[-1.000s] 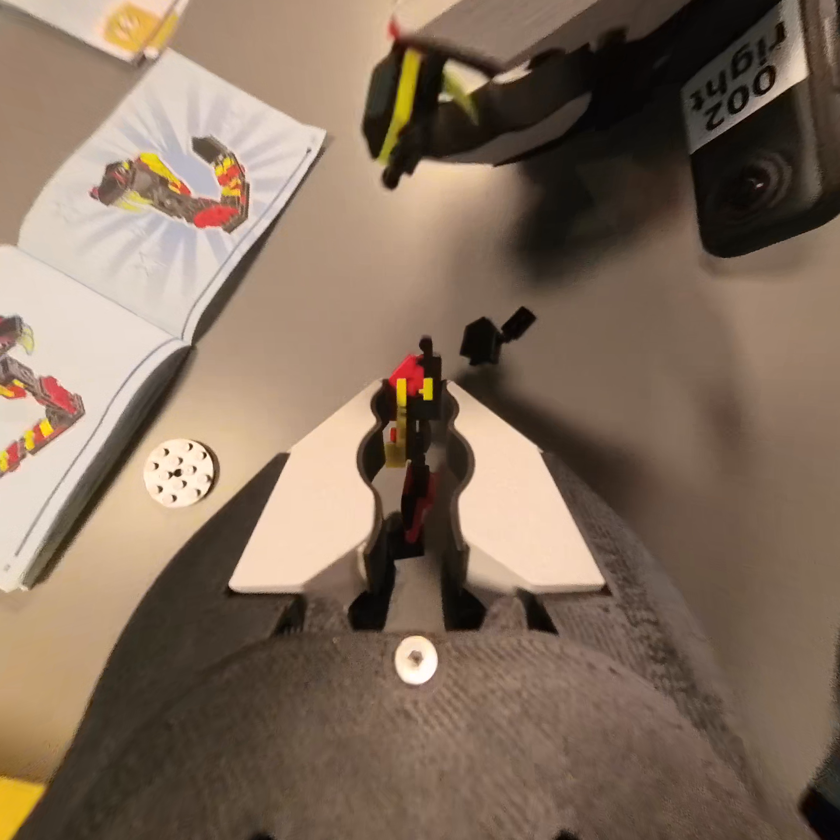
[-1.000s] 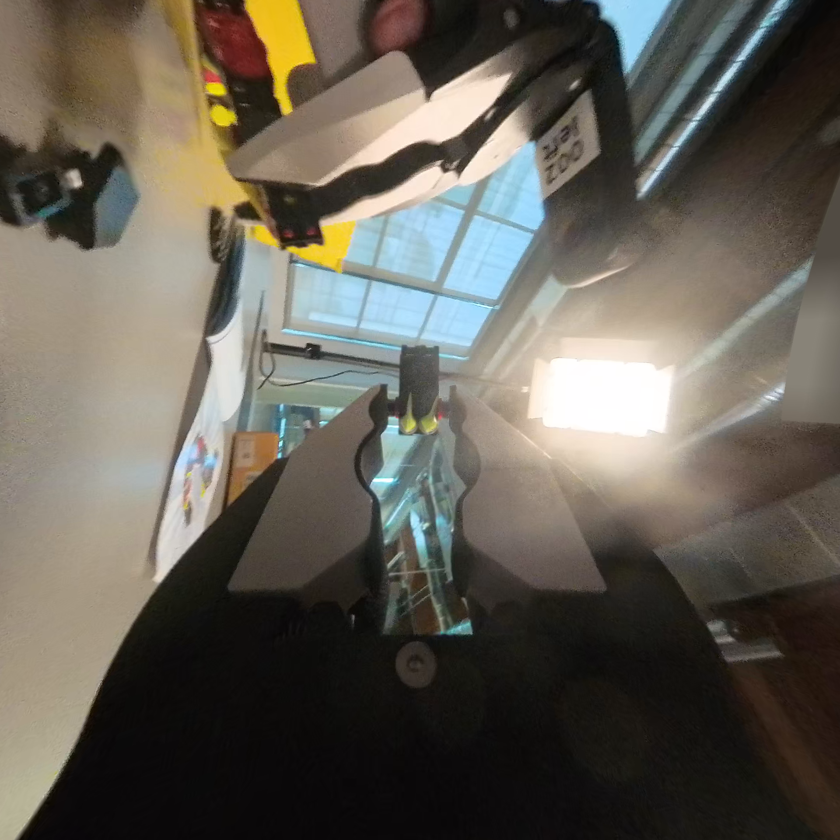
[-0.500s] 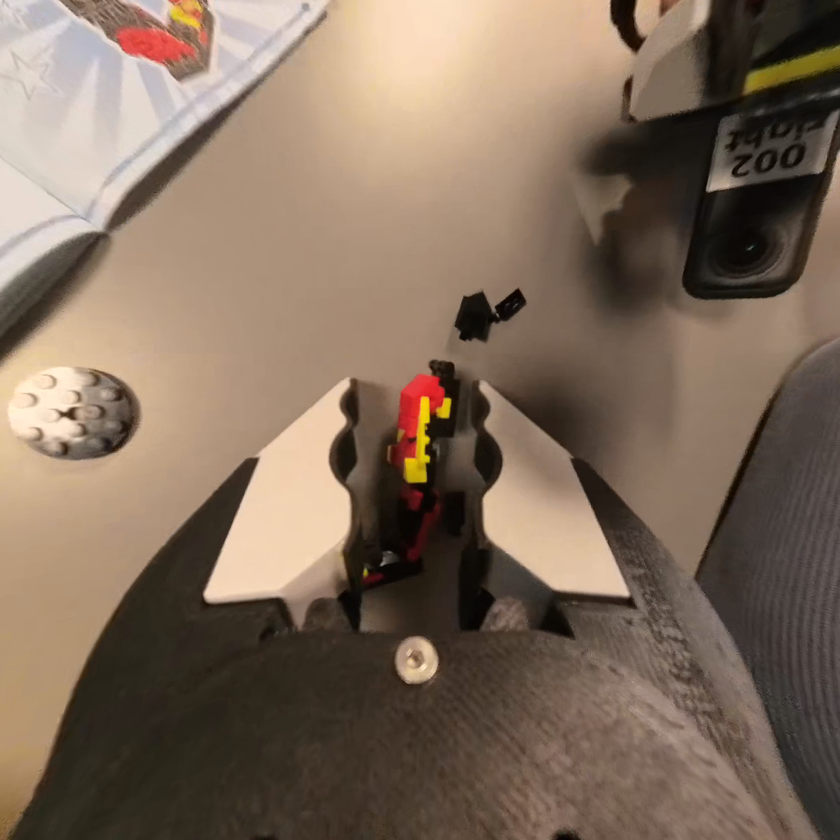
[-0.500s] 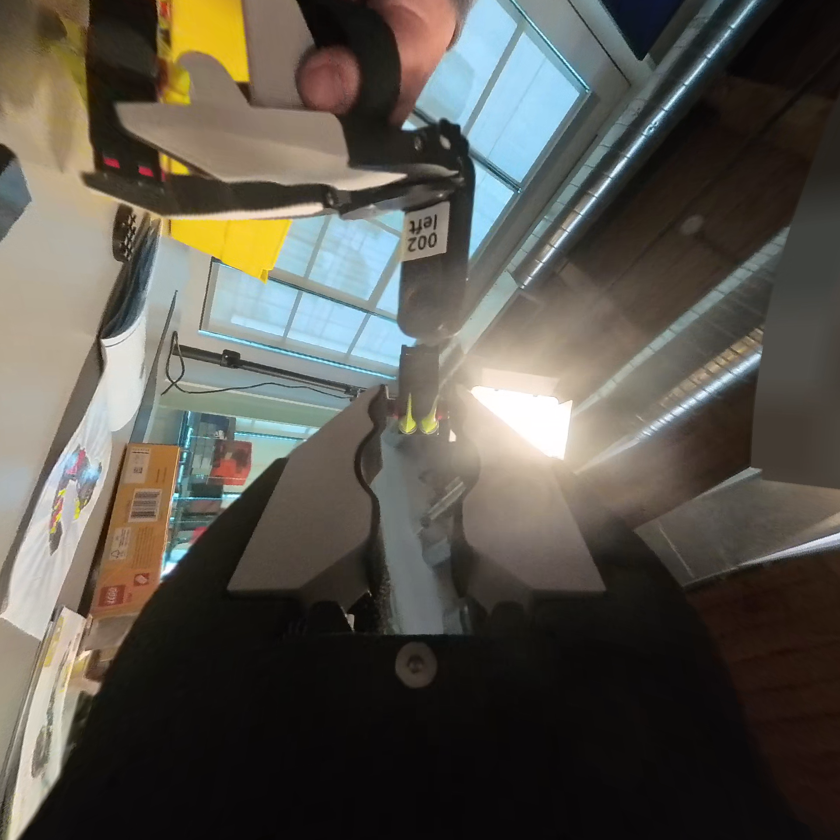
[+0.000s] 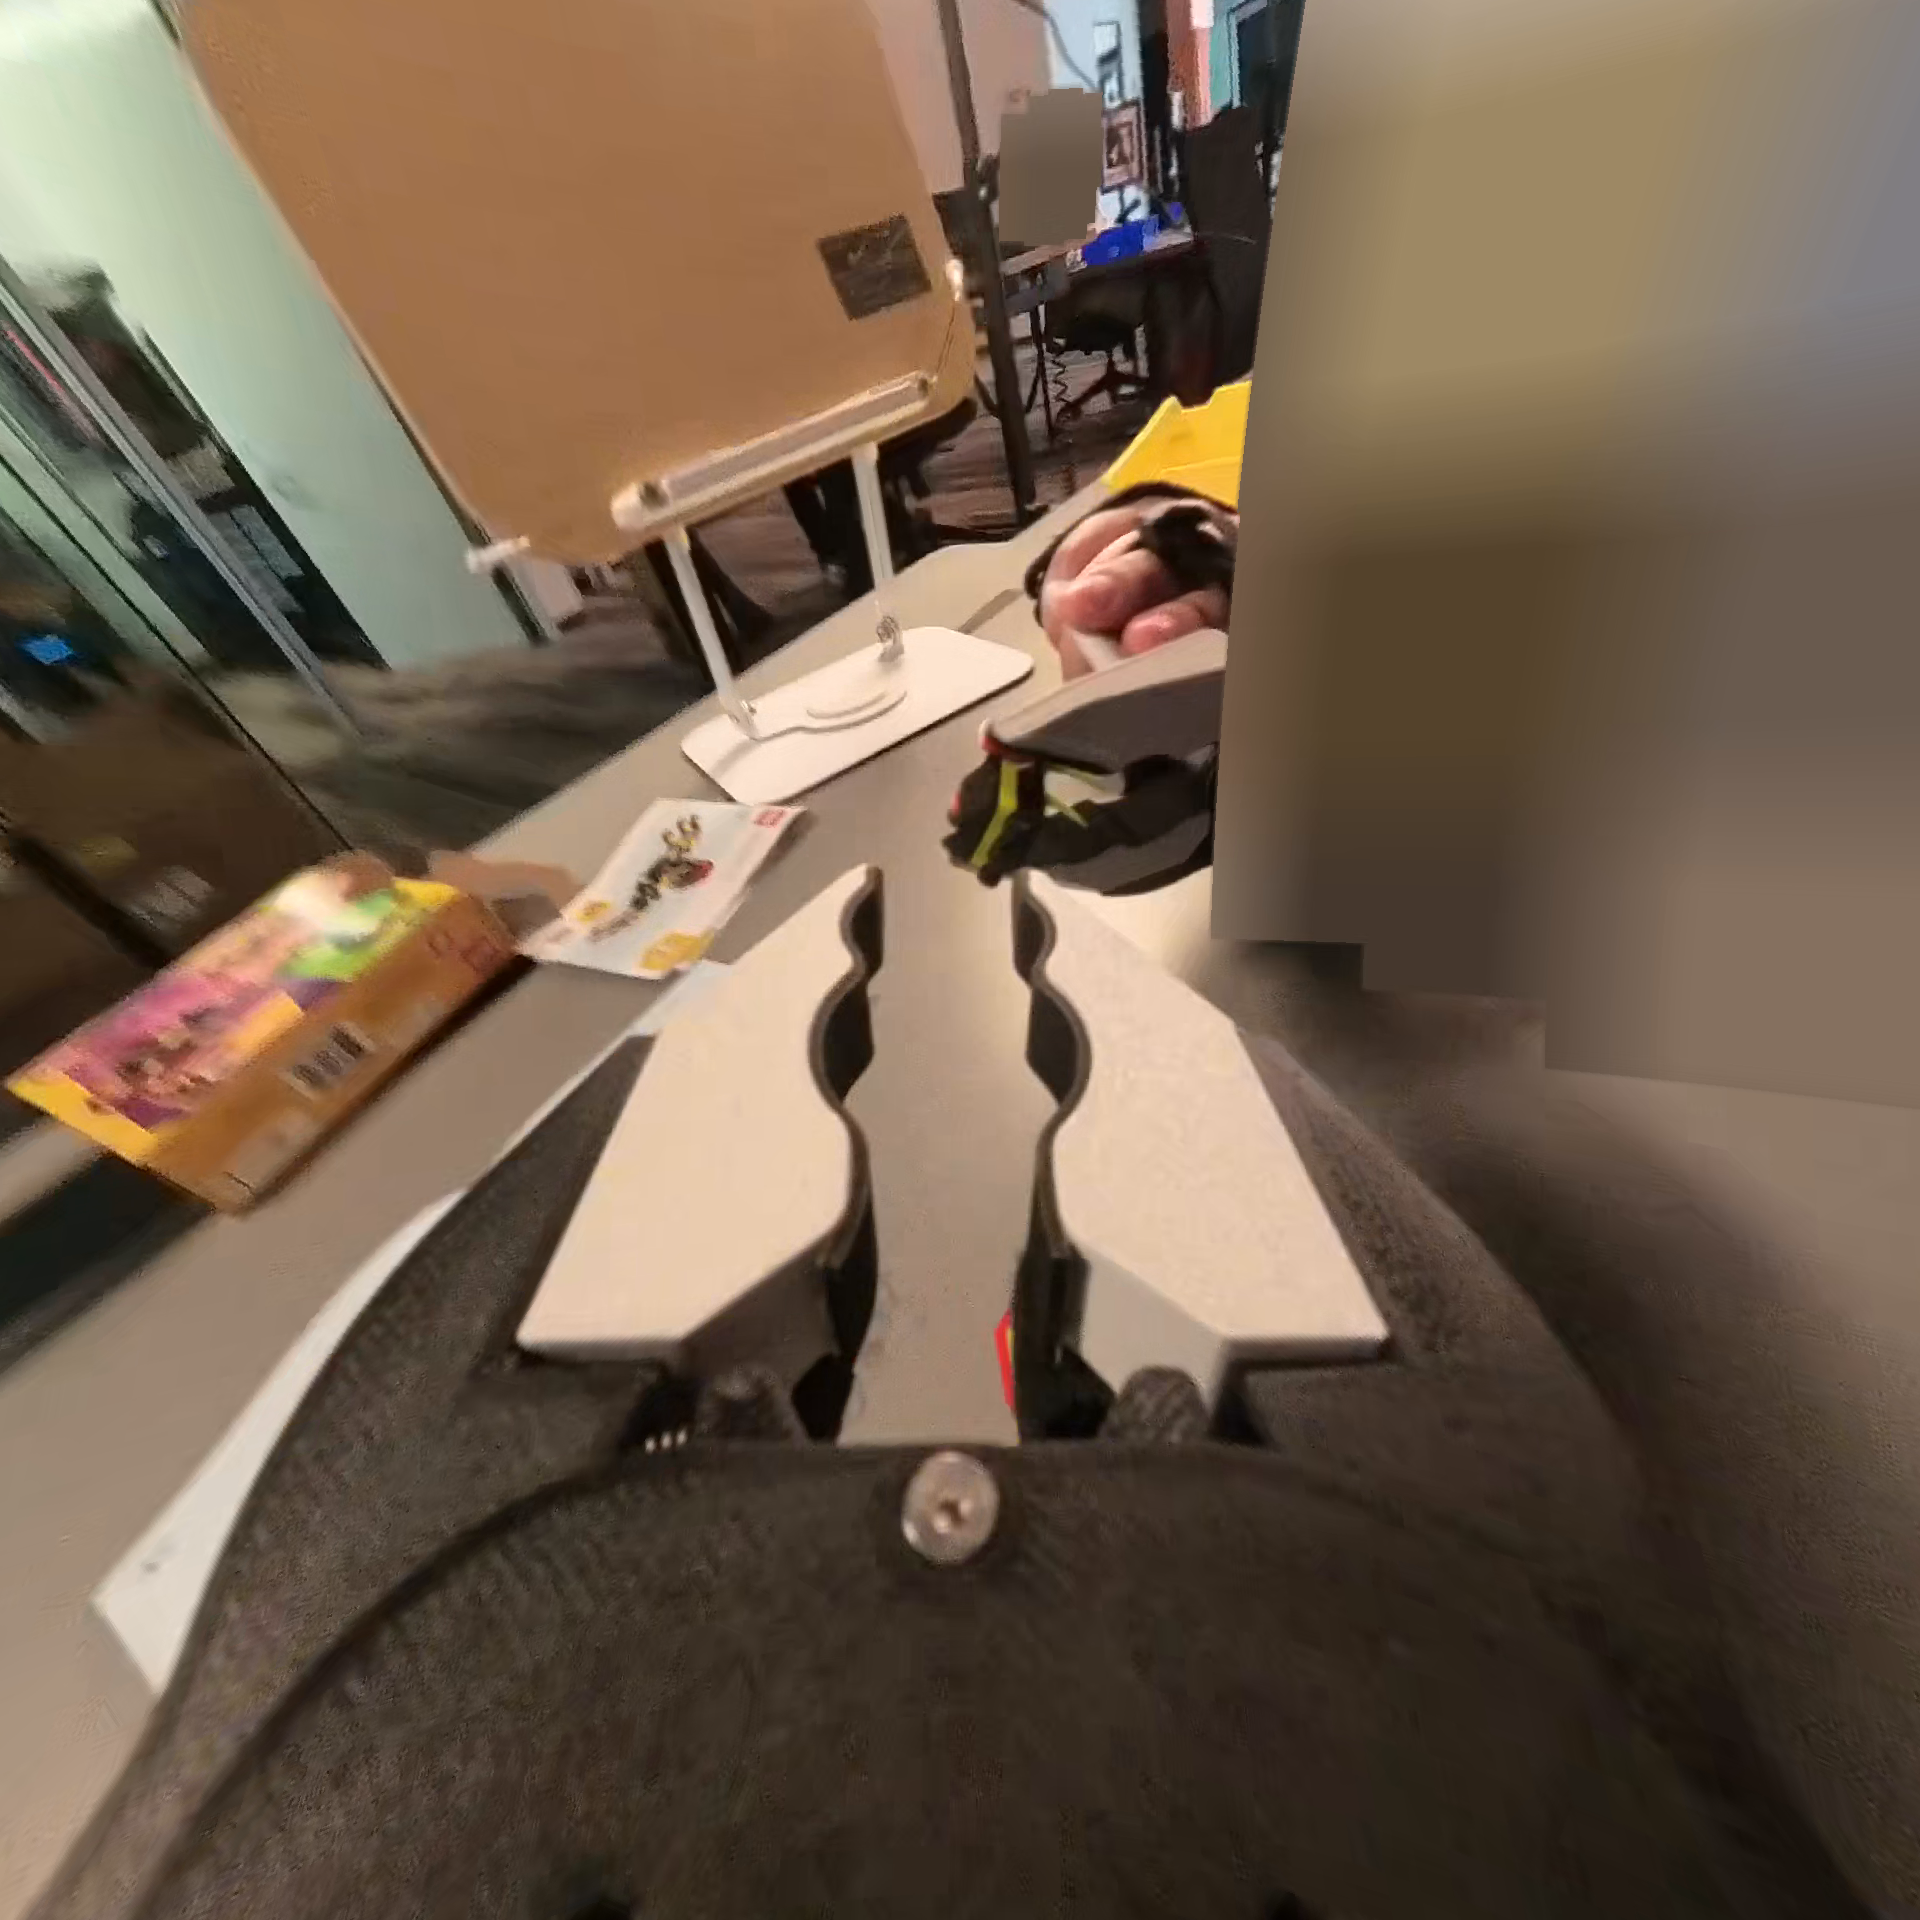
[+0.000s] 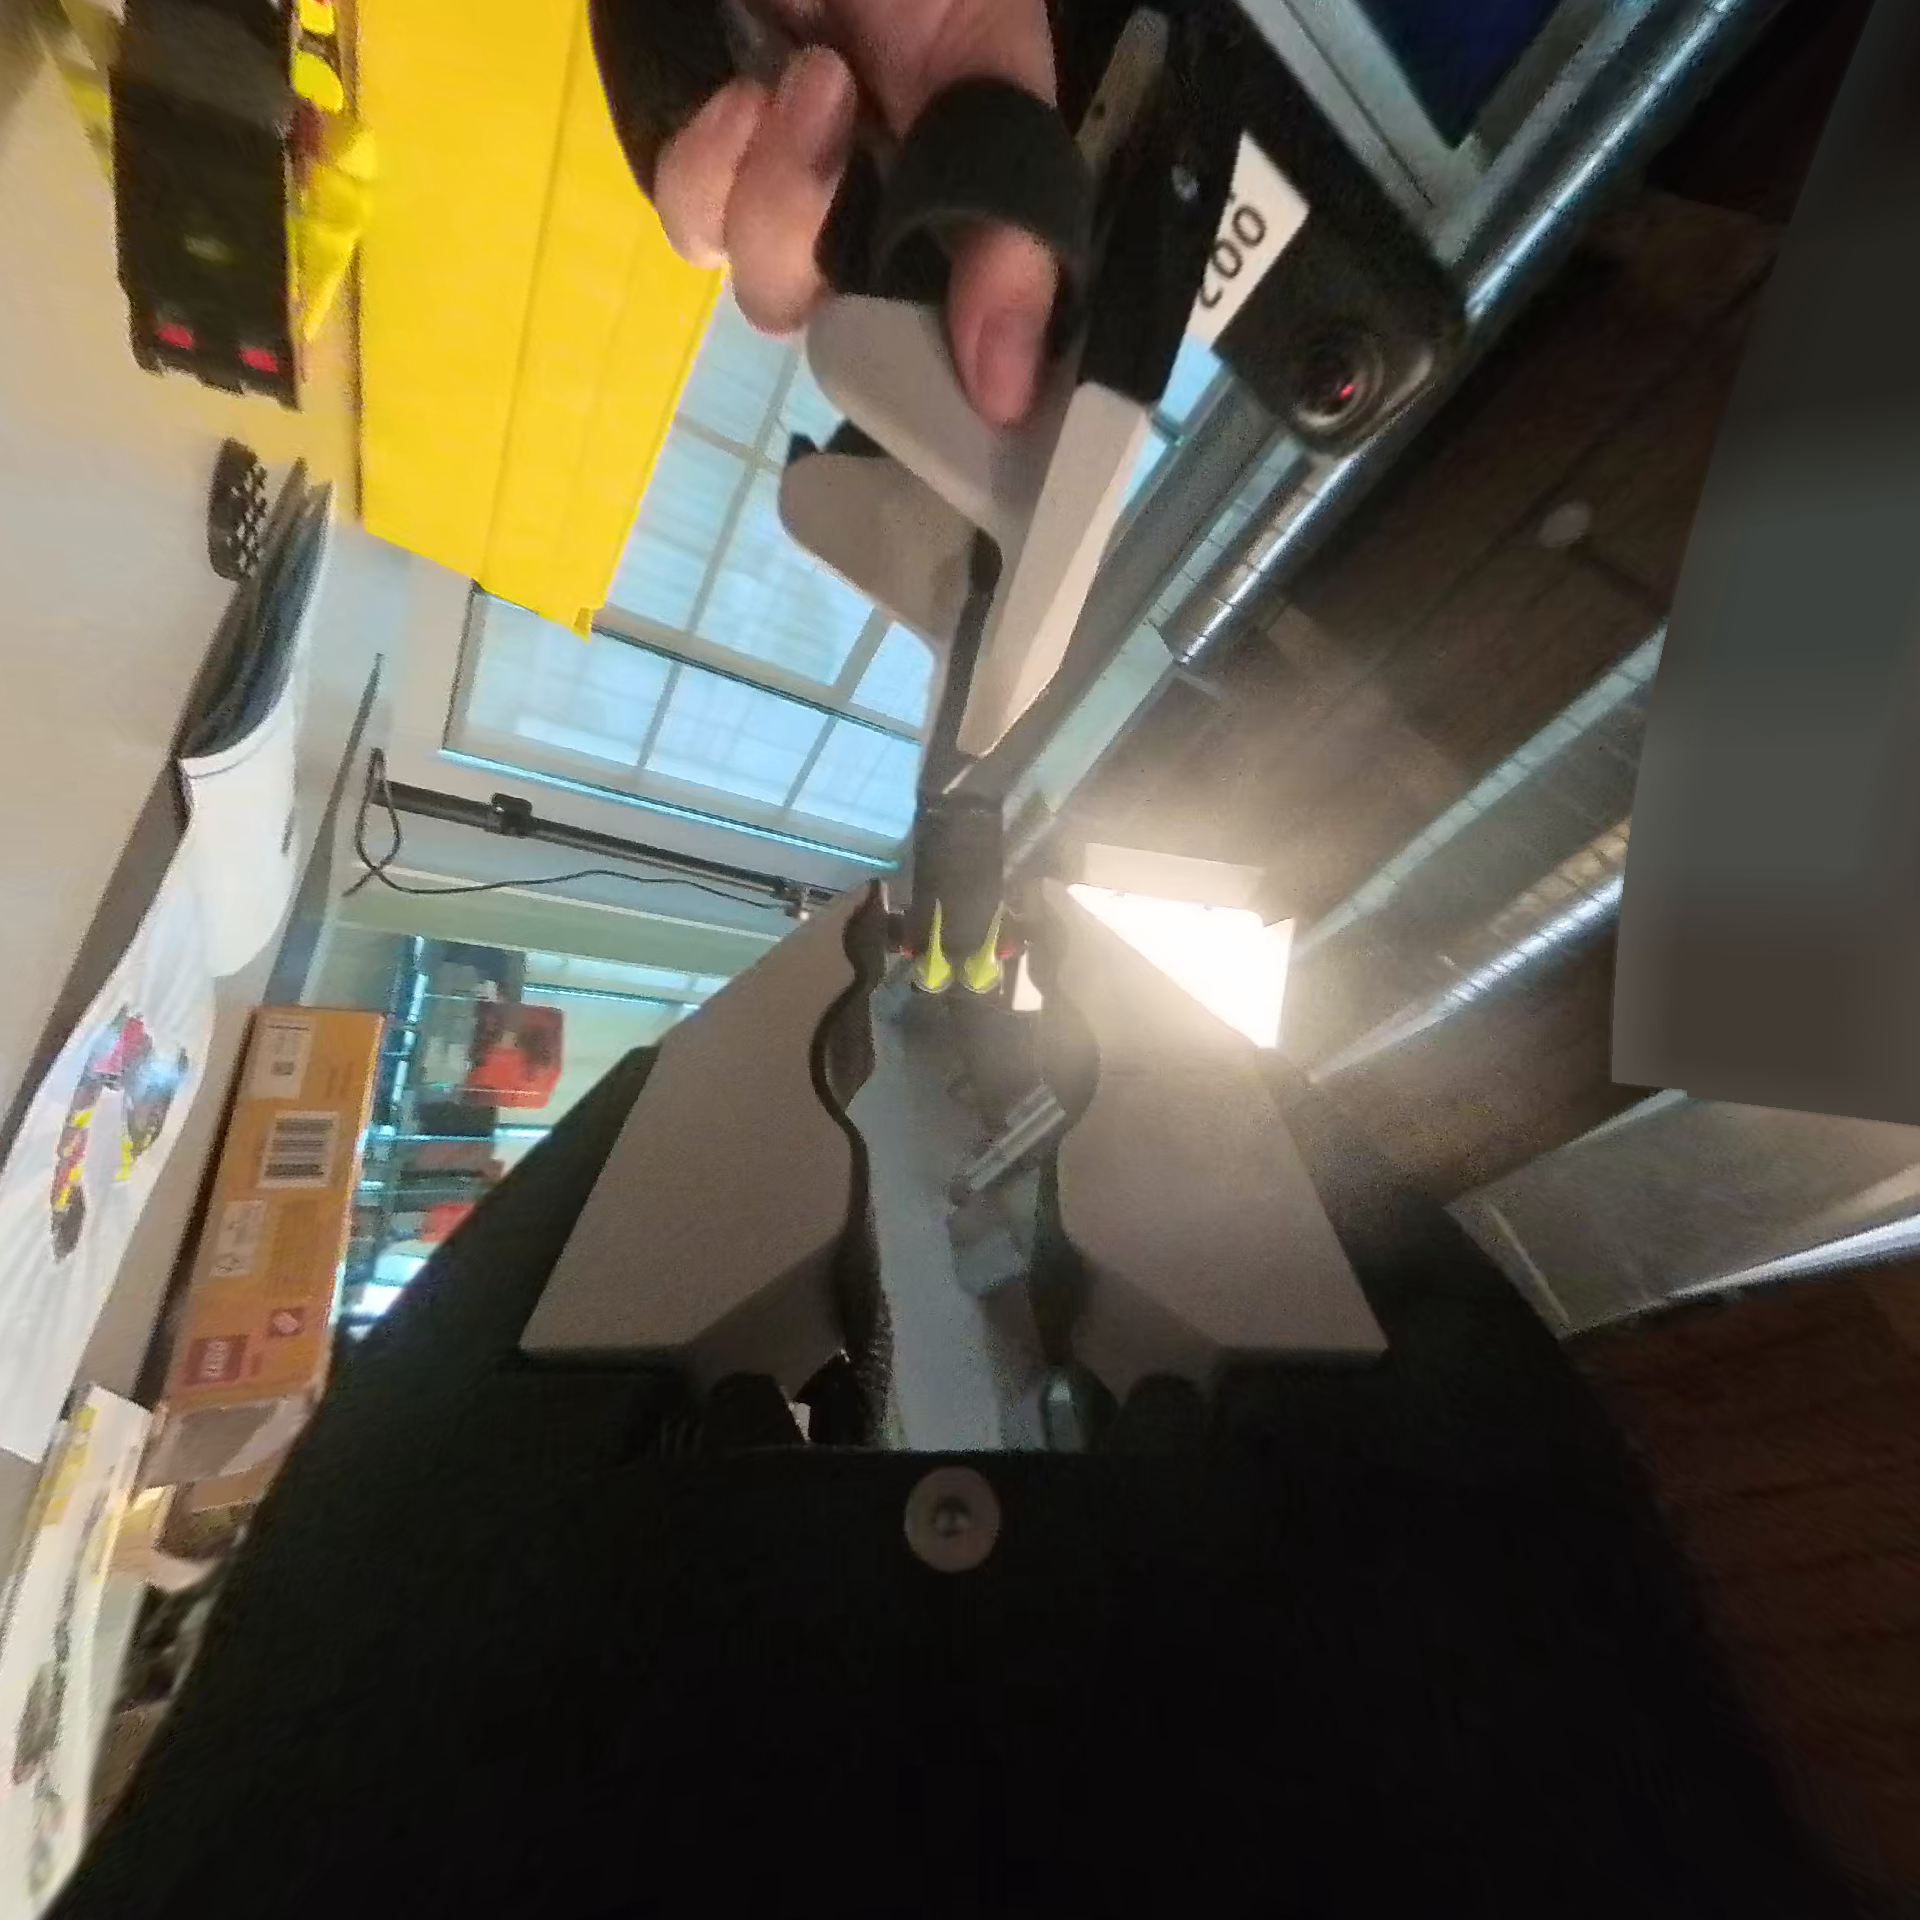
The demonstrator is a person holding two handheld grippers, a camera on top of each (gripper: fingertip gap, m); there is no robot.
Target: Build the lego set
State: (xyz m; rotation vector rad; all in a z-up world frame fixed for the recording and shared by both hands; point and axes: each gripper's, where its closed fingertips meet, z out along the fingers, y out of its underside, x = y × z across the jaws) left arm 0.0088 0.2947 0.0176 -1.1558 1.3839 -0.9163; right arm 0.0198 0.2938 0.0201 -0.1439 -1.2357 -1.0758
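Note:
My right gripper (image 6: 956, 909) is shut on a small black lego head piece with yellow-green fangs (image 6: 956, 935). It also shows in the left wrist view (image 5: 1003, 800), still gripping that piece (image 5: 987, 826) above the table. My left gripper (image 5: 948, 894) has a narrow gap between its jaws with only table showing through. A small red sliver sits at the base of its right finger. Its tips (image 6: 971, 748) are just above the head piece. A black lego body with red spots (image 6: 203, 208) lies blurred, far off by the table.
A lego box (image 5: 260, 1029) and a leaflet (image 5: 665, 883) lie on the grey table (image 5: 914, 831). A tan board on a white stand (image 5: 862, 707) stands behind. A yellow bin (image 6: 499, 312) is near the body. A hand (image 6: 831, 156) holds the left gripper. Less than 4 cm separates the two grippers' tips.
The left gripper opened around the black and red body, left it behind, and swung up from facing the table to looking across it, near the head piece. The right gripper keeps its grip.

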